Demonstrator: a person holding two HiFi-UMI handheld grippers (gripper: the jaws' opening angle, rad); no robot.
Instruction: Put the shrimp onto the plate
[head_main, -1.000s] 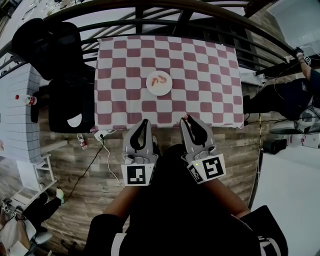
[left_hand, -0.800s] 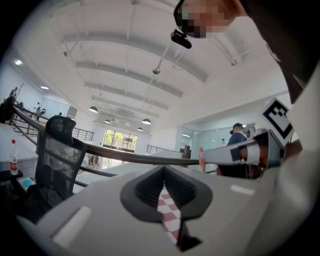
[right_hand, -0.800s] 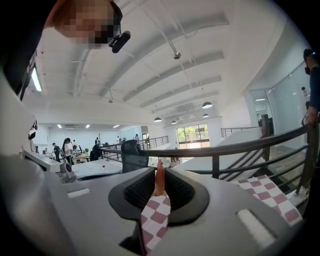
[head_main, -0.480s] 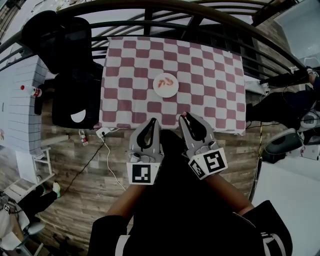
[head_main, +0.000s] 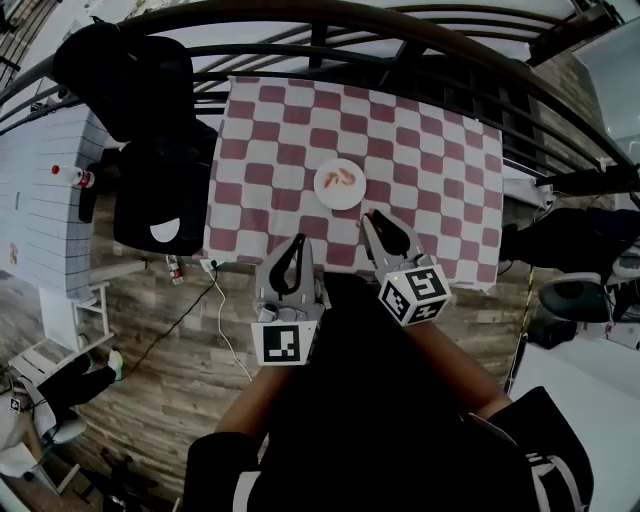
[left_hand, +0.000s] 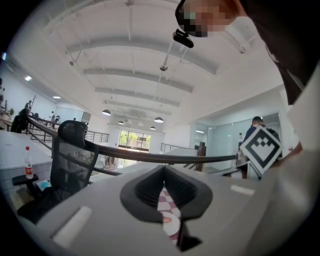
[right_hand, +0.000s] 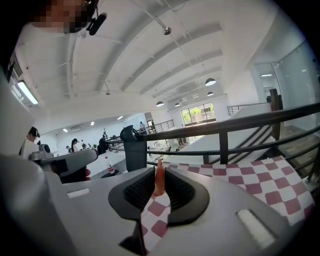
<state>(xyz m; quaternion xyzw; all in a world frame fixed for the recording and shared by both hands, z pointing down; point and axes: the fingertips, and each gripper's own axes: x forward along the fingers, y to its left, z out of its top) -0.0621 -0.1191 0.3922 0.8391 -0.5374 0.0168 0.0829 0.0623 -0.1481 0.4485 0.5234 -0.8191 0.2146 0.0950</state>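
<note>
Carries the right gripper (head_main: 370, 218) out past the near edge of the checked tablecloth (head_main: 440, 150), much closer to the white plate (head_main: 327, 194) than a second ago. Pinches a single orange shrimp (right_hand: 159, 181) between jaws pressed almost together, upright at the tips, above the cloth and not yet over the plate. Keeps the left gripper (head_main: 296, 243) back at the cloth's near edge, jaws drawn together on nothing, with only a slit of cloth and plate showing through. Counts two shrimps (head_main: 343, 178) already on the plate, lying side by side near its middle. Reads as the carry stage, nearly done: stops just short of the rim, and probably needs a short forward reach, a lowering and a release. Calls for setting down on bare plate beside the two lying there, so as not to nudge them over the rim. Cannot judge the height above the cloth from these views.
</note>
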